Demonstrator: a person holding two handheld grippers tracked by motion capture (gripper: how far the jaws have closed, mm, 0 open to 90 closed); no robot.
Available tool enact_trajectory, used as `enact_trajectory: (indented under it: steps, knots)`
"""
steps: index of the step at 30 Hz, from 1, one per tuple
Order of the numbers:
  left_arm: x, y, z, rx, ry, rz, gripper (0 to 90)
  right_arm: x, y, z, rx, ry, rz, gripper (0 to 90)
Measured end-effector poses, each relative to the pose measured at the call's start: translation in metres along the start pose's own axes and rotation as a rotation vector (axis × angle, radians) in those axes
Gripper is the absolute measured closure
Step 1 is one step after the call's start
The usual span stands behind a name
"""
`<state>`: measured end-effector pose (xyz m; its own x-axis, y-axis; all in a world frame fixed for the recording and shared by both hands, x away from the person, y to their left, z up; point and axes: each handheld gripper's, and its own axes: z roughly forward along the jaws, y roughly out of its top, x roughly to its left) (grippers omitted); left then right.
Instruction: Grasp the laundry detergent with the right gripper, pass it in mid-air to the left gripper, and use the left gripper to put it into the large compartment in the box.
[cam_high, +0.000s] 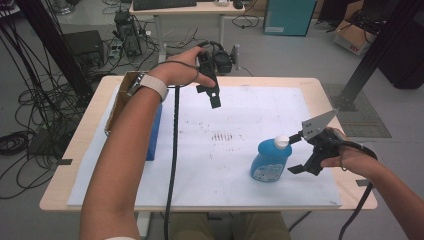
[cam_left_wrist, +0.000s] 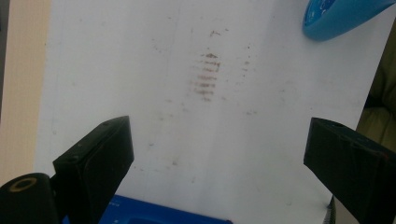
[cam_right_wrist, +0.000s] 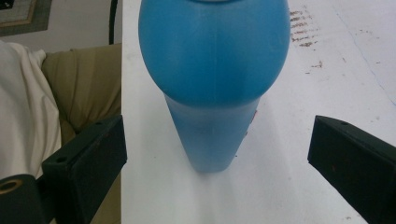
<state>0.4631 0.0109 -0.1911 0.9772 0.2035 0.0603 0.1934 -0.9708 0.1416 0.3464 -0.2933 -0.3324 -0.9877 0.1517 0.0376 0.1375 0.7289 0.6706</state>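
We find right tongs (cam_high: 299, 152) wide, flanking the upright bottle (cam_high: 270, 160), not gripping. Left tongs (cam_high: 211, 93) wide, empty. Grasp pending.

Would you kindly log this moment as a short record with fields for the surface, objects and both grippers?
surface: white sheet on a light wooden table
bottle: blue plastic bottle with white cap, lying on the sheet
box: blue box at the sheet's left edge
left gripper: open, raised over the far side
right gripper: open, jaws astride the bottle, not touching
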Motion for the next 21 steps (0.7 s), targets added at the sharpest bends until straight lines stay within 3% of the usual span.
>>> enact_trajectory:
  steps: [21]
  knots:
    - [0.0007,0.0005,0.0018,-0.009,0.003,-0.009,8.7,-0.0013,-0.0013,-0.0019,-0.002,-0.006,0.005,4.5]
